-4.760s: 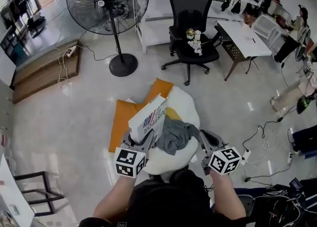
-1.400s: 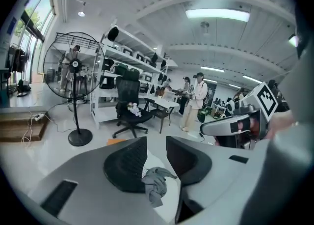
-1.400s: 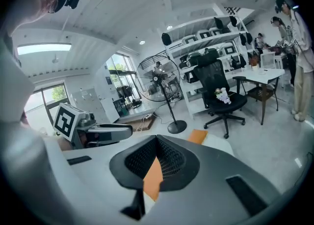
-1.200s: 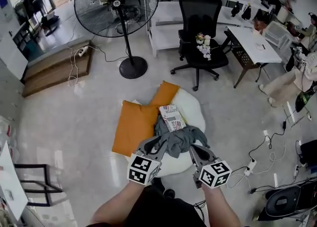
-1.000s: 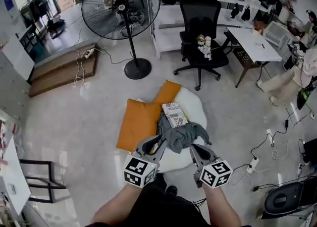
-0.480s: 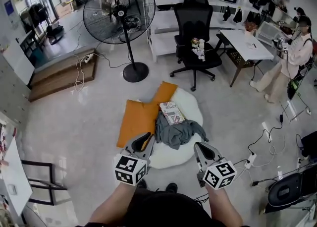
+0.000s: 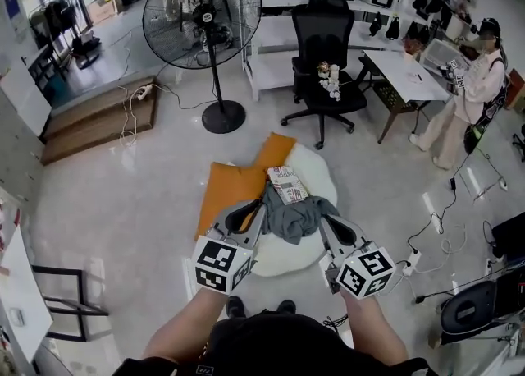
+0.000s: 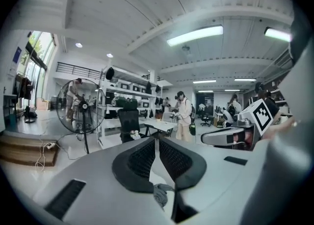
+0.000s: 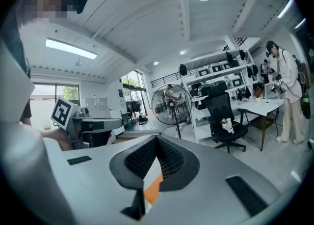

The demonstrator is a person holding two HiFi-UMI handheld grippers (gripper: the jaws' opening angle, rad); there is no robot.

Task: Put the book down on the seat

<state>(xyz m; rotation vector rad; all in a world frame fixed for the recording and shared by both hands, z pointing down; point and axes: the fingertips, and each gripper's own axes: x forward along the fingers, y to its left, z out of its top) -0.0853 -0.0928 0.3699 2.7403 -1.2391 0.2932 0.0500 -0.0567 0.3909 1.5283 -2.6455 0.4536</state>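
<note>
Grey and nearest us, our left tongs have just been closing with nothing between them, and our right tongs are closed and empty too. Beyond them the book lies on the white seat, touching a grey cloth. We judge that snagging that cloth could drag it off.

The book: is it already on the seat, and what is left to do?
Done: the book lies flat on the white seat, beside a grey cloth. In hand: nothing; the left gripper, whose jaws have just been closing, and the right gripper are both shut and empty. Left: nothing that shows.
</note>
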